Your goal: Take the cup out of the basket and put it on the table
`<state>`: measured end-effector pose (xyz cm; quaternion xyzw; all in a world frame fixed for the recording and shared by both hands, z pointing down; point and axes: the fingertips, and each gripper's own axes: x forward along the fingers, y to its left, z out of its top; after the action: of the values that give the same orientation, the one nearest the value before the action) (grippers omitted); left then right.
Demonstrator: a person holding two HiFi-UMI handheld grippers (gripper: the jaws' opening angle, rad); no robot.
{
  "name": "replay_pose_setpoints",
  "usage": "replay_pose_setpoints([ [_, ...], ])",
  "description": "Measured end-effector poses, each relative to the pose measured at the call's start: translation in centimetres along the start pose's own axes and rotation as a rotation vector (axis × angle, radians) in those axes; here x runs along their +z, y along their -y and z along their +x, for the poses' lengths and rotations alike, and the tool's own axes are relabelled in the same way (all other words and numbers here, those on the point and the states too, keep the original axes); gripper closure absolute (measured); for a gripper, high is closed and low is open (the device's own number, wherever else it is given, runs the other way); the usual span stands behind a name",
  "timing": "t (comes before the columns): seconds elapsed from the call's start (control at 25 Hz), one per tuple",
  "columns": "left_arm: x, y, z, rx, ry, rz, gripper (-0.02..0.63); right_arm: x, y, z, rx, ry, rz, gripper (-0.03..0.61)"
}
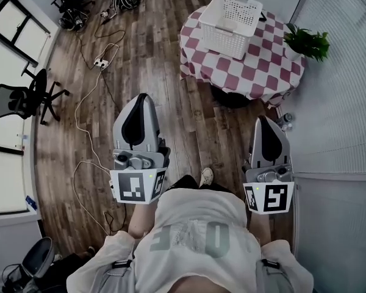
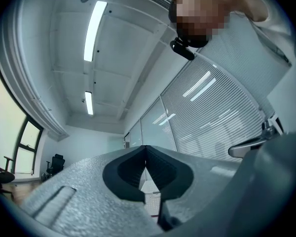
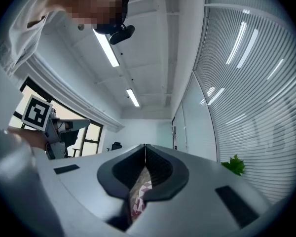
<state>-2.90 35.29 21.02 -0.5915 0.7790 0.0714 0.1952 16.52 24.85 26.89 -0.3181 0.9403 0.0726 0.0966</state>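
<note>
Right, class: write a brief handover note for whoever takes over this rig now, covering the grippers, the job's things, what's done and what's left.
Left gripper: shut, empty.
Right gripper: shut, empty.
Both are held well short of the table.
Basket stands on the checked table; no cup shows from here.
Done: nothing.
Left: approach, lift the cup out, set it on the table.

My right gripper (image 3: 145, 147) points with both jaws together at the tips and nothing between them. Through the gap below the tips, a red-and-white checked cloth (image 3: 138, 197) shows. A green plant (image 3: 234, 165) appears beyond the right jaw.
</note>
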Motion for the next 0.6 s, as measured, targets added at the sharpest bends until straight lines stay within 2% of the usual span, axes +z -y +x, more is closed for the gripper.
replay_pose_setpoints([
  [0.2, -0.7, 2.7, 1.6, -0.038, 0.0, -0.003, 0.609, -1.5, 1.8, -0.6, -0.041, -0.028, 0.033, 0.568],
  [0.4, -0.8, 4.8, 3.6, -0.1, 0.012, 0.002, 0.609, -1.7, 4.8, -1.5, -0.147, -0.031, 0.043, 0.568],
  [0.6, -2.0, 5.1, 6.3, -0.135, 0.035, -0.024, 0.609, -2.6, 7.0, -1.1, -0.224, -0.04, 0.041, 0.568],
])
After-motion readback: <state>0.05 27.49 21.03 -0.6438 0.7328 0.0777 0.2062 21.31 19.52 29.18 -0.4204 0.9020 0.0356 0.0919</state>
